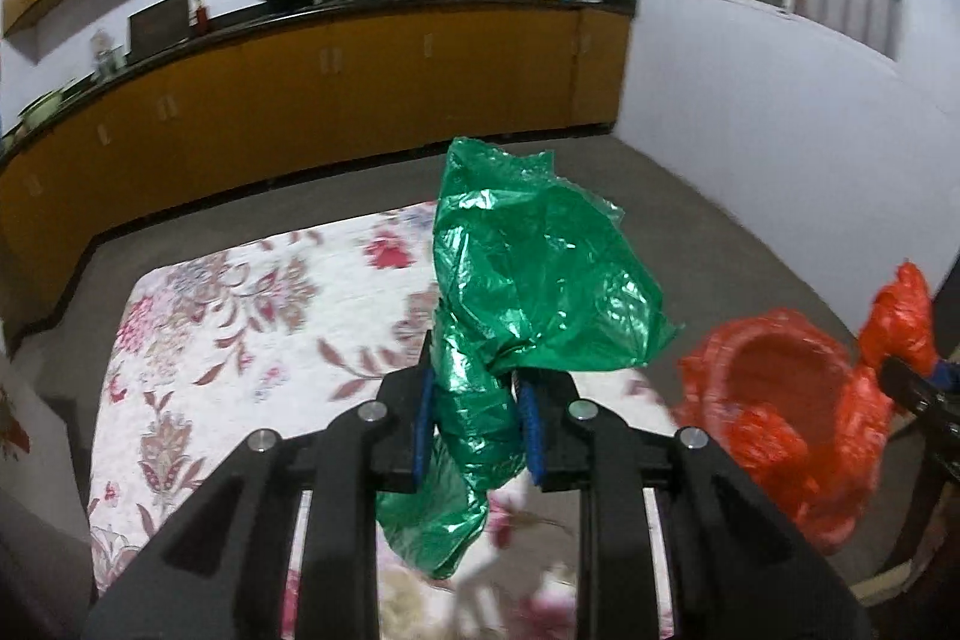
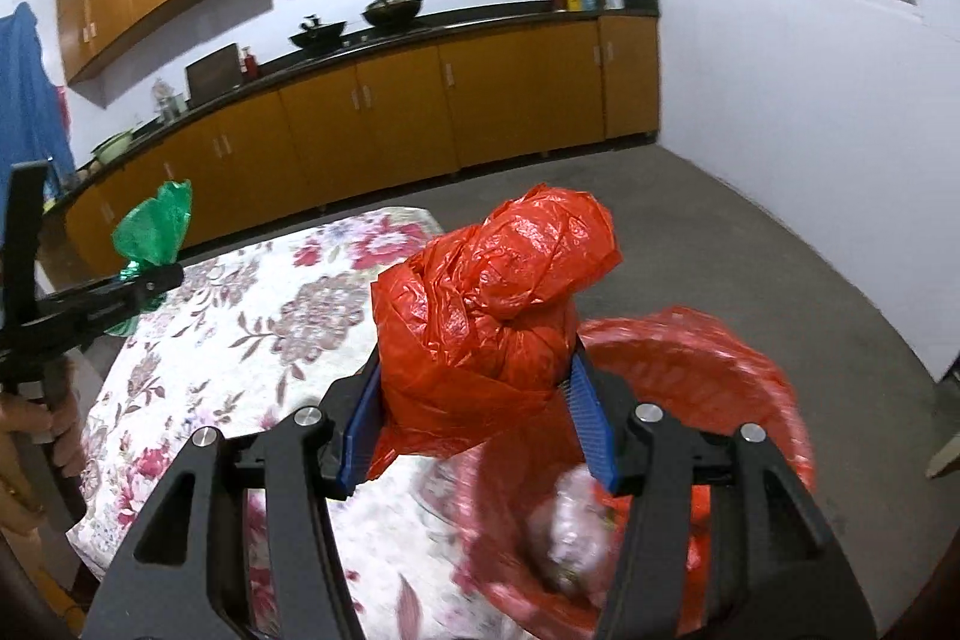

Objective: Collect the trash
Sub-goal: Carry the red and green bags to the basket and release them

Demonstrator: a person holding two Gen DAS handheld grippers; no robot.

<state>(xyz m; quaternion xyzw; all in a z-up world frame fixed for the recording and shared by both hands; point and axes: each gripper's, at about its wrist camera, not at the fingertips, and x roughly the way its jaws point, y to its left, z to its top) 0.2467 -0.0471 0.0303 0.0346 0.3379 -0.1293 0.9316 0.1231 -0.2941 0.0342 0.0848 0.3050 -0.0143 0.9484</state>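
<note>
My left gripper (image 1: 475,400) is shut on a crumpled green plastic bag (image 1: 540,280) and holds it above the floral tablecloth (image 1: 240,328). It also shows in the right wrist view (image 2: 153,283) with the green bag (image 2: 156,226) at the far left. My right gripper (image 2: 477,412) is shut on the bunched edge of a red plastic bag (image 2: 498,292). The red bag's open mouth (image 2: 690,400) hangs below, with pale crumpled trash (image 2: 576,532) inside. In the left wrist view the red bag (image 1: 780,400) is at the right, held by the right gripper (image 1: 912,382).
The table with the floral cloth (image 2: 240,340) stands on a grey floor (image 2: 720,232). Orange cabinets with a dark counter (image 2: 420,88) run along the back wall, with woks (image 2: 390,7) and containers on it. A white wall (image 2: 810,130) is to the right.
</note>
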